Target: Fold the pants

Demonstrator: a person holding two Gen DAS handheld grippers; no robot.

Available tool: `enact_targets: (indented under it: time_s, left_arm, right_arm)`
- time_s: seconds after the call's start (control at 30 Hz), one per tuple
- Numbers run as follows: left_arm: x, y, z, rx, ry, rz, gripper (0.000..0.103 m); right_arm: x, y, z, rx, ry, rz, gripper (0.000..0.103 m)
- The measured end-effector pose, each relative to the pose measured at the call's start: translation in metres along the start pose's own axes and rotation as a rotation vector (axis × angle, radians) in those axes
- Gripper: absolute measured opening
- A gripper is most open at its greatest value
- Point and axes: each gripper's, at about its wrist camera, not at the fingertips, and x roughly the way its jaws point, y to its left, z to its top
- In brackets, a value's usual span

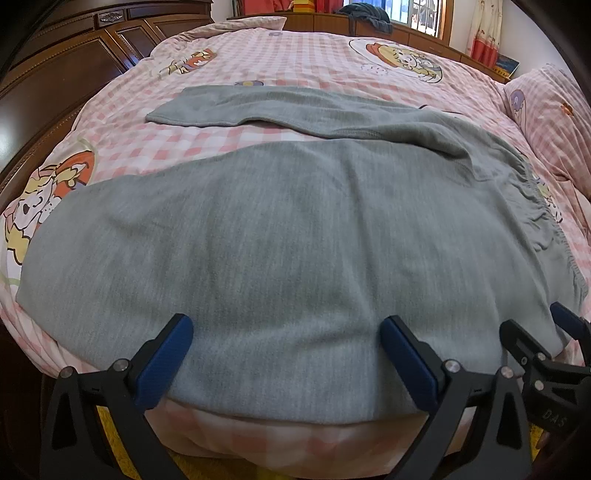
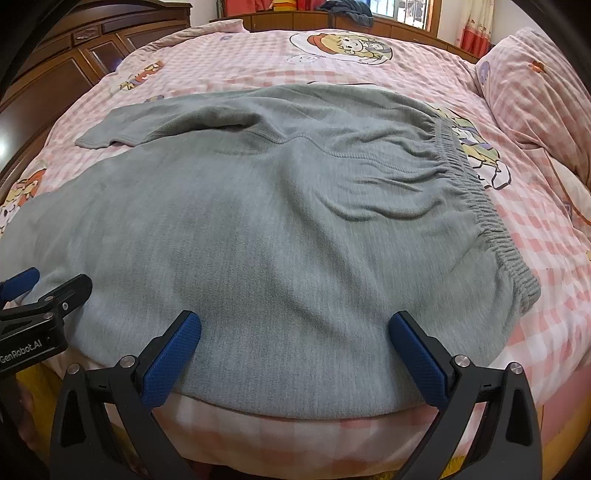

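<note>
Grey sweatpants (image 1: 258, 229) lie spread on a pink checked bed cover (image 1: 295, 62). One leg runs along the near bed edge; the other leg (image 1: 229, 105) stretches away to the far left. The elastic waistband (image 2: 476, 192) lies at the right. My left gripper (image 1: 286, 334) is open at the near edge, its blue pads over the near leg with only flat cloth between them. My right gripper (image 2: 295, 326) is also open over the same leg, nearer the waistband. Each gripper shows in the other's view: the right gripper (image 1: 546, 325) at the right, the left gripper (image 2: 51, 284) at the left.
A pink checked pillow (image 2: 535, 88) lies at the right end of the bed. A dark wooden headboard or cabinet (image 1: 66, 55) stands at the left. Behind the bed runs a wooden ledge with dark clothing (image 1: 365, 14) under a window. A yellow floor shows below the bed edge.
</note>
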Motion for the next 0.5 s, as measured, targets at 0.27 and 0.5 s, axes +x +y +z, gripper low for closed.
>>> enact_targets:
  time_s: [0.27,0.5]
  left_arm:
    - [-0.0001,-0.0001,0.0008,0.000,-0.001,0.000,0.103]
    - [-0.0003,0.0000,0.0007,0.000,-0.001,0.000,0.103]
  right_arm:
    - [-0.0001,0.0000,-0.0004,0.000,0.001,0.000,0.103]
    - [-0.0005,-0.0003,-0.0008,0.000,-0.003,0.000,0.103]
